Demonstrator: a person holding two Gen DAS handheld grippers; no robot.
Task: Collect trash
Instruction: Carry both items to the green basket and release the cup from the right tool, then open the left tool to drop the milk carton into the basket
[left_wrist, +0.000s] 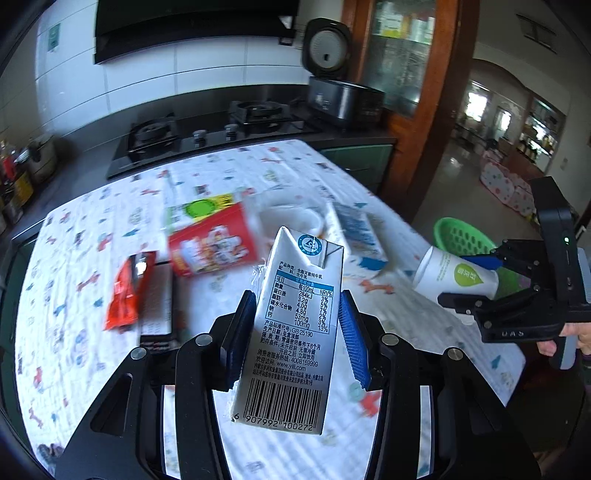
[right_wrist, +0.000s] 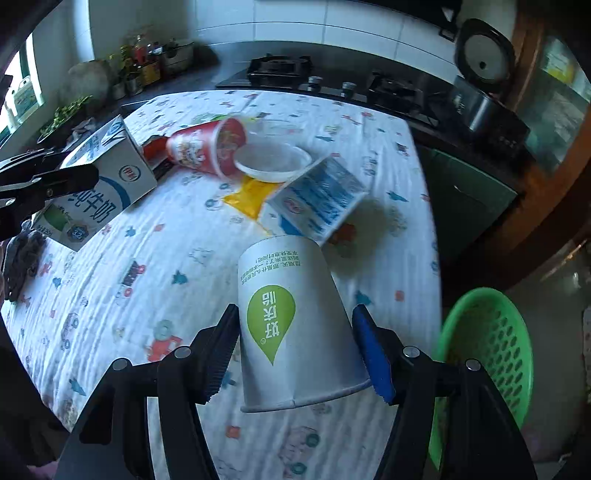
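Observation:
My left gripper (left_wrist: 297, 332) is shut on a white and blue milk carton (left_wrist: 291, 332) and holds it above the table; the carton also shows in the right wrist view (right_wrist: 99, 184). My right gripper (right_wrist: 295, 350) is shut on a white paper cup with a green drop logo (right_wrist: 291, 325), held above the table's right edge; the cup also shows in the left wrist view (left_wrist: 454, 277). A green perforated basket (right_wrist: 487, 354) stands on the floor to the right, below the cup. A red noodle cup (right_wrist: 207, 147) lies on its side on the table.
On the patterned tablecloth (right_wrist: 147, 266) lie a clear plastic lid (right_wrist: 273, 160), a second blue and white carton (right_wrist: 317, 199), a yellow wrapper (right_wrist: 251, 194), a red wrapper (left_wrist: 127, 291) and a dark packet (left_wrist: 157, 306). A gas stove (left_wrist: 207, 129) and rice cooker (left_wrist: 343, 99) stand behind.

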